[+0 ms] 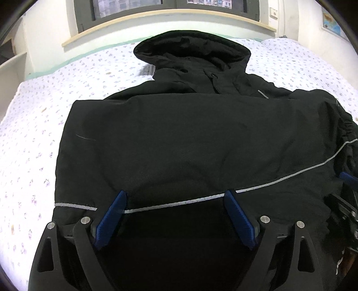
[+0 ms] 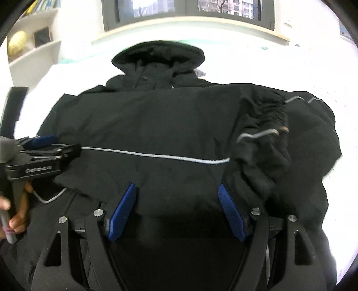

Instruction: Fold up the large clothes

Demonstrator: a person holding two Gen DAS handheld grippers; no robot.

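A black hooded jacket (image 1: 190, 138) lies on the bed with its hood (image 1: 192, 48) towards the window. A thin reflective stripe (image 1: 179, 202) runs across its near part. In the left wrist view my left gripper (image 1: 175, 193) stands wide open low over the near fabric, and the stripe passes between its blue pads (image 1: 111, 215). In the right wrist view my right gripper (image 2: 176, 185) is also open over the jacket (image 2: 156, 125), beside a bunched sleeve (image 2: 268, 143) on the right. There the left gripper (image 2: 44, 145) shows at the jacket's left edge.
The bed has a white sheet with small flowers (image 1: 44, 112) showing left and right of the jacket. A window sill (image 1: 156, 20) runs behind the bed, and a shelf (image 2: 31, 40) stands at the far left. A person's hand (image 2: 15, 215) grips the left tool's handle.
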